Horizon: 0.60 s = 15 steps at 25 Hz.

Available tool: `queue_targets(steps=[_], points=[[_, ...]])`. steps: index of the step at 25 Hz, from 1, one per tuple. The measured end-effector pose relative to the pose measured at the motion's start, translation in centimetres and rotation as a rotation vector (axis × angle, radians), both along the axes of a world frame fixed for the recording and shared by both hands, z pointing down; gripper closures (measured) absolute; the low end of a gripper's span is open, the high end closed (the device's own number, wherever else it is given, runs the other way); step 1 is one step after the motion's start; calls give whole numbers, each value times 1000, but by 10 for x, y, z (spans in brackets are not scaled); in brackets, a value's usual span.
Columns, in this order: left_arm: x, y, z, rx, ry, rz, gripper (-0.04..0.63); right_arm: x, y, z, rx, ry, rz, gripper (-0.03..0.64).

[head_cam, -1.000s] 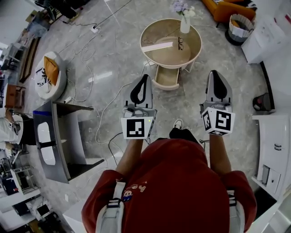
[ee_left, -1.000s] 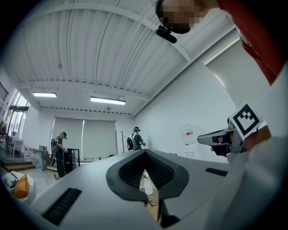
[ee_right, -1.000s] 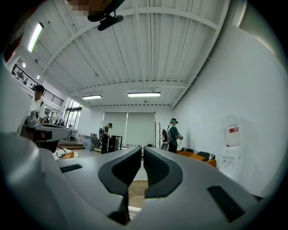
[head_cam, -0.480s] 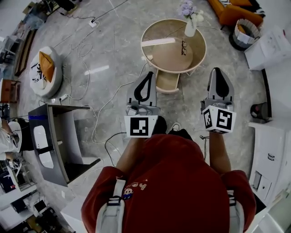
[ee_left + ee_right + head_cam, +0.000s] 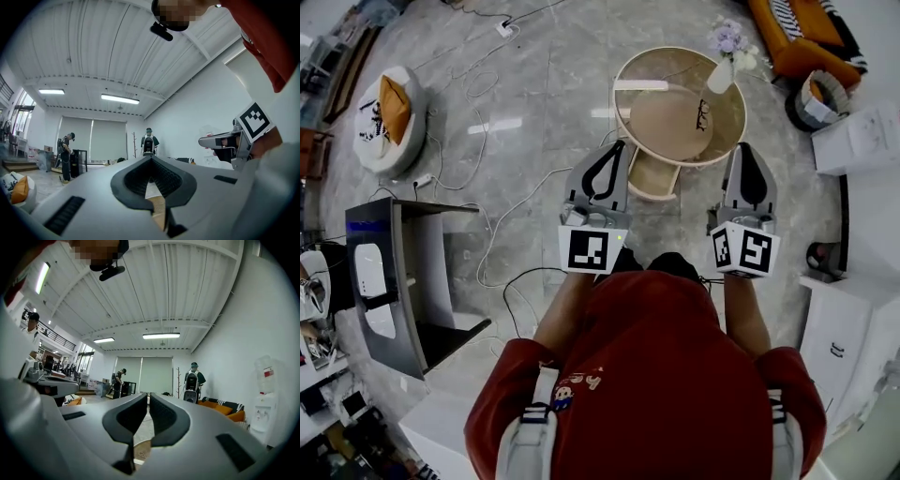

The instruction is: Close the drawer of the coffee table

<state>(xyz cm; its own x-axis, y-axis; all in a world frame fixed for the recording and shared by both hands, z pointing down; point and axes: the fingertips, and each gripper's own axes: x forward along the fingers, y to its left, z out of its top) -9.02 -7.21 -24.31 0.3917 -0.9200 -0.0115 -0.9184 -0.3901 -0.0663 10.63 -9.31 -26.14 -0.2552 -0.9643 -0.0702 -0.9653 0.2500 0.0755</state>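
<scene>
A round wooden coffee table [image 5: 670,122] stands on the marble floor ahead, and its drawer [image 5: 654,176] is pulled out toward me. My left gripper [image 5: 620,143] is held level with its tips over the drawer's left edge, jaws shut and empty. My right gripper [image 5: 744,146] hovers beside the table's right rim. In the right gripper view the right gripper [image 5: 148,394] shows a narrow slit between its jaws, with nothing in it. In the left gripper view the left gripper [image 5: 151,157] has its tips touching.
On the table stand a vase of flowers [image 5: 722,70], a pair of glasses [image 5: 703,114] and a white strip [image 5: 639,84]. Cables [image 5: 502,216] trail over the floor. A grey desk [image 5: 394,272] stands left, white cabinets [image 5: 853,309] right, and an orange sofa [image 5: 806,33] beyond.
Both grippers have moved forward with the person toward the coffee table. The open drawer now lies right by the left gripper's tips. The jaws look unchanged.
</scene>
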Motion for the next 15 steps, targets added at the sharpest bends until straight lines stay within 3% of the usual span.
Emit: queue_targets(steps=[9,13,15], points=[[-57,-14,31,-62,3,-200,583,-57,-45,22,-22,8,-169,589],[-57,-17,46,-94,-5,-292,583,-69,-69,33,-26,23,-283,589],[-50,-19,54,-100,-50,-333,583,-71,-81,37,-18,34,-347,589]])
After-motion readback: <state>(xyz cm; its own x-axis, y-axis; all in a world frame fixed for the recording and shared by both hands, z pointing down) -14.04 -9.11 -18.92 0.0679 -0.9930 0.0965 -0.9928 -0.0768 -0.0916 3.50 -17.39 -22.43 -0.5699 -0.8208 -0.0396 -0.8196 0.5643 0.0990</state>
